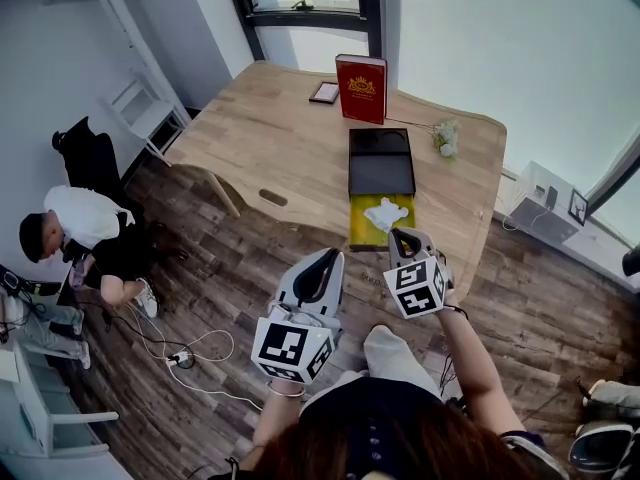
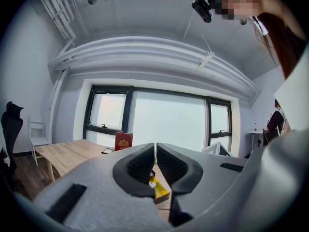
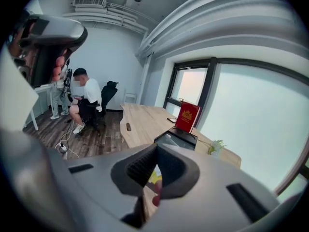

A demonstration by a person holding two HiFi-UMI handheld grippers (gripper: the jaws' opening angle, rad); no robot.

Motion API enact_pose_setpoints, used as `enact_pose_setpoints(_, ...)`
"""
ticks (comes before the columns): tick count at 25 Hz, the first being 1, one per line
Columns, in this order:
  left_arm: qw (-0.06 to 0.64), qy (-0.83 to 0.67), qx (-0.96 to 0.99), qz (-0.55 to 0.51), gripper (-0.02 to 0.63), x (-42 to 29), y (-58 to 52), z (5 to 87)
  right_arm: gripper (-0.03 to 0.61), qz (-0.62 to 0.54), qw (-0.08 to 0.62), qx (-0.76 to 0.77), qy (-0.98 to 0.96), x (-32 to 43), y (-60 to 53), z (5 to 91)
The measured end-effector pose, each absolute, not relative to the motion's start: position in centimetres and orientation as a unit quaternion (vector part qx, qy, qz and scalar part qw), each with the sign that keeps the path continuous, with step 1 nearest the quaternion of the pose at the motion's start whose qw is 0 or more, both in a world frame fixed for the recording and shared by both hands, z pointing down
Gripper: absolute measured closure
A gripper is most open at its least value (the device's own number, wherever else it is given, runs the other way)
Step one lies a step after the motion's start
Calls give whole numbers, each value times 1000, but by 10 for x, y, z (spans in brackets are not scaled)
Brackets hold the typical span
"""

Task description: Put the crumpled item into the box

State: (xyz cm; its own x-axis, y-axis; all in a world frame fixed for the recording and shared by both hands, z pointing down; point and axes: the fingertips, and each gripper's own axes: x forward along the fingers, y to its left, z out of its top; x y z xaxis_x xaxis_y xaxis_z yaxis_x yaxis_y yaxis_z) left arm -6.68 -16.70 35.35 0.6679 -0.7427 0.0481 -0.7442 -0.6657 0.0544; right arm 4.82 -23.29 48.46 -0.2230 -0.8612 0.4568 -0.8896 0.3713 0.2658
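Yellow box (image 1: 362, 232) at table (image 1: 270, 138) nr edge, crumpled item (image 1: 386, 213) in it.

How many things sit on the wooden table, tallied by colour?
Red: 1, upright red hardcover book
Black: 2, flat black box tray, small dark picture frame
Yellow: 1, open yellow box
White: 2, crumpled white item, white flower sprig
Total: 6
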Motion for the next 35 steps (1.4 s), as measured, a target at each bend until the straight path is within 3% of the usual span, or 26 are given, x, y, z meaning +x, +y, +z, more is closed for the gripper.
enact_pose_setpoints(35,25,-369,929,-33,577,-121,-63,329,554,-15,149,642,-752,0,-88,374)
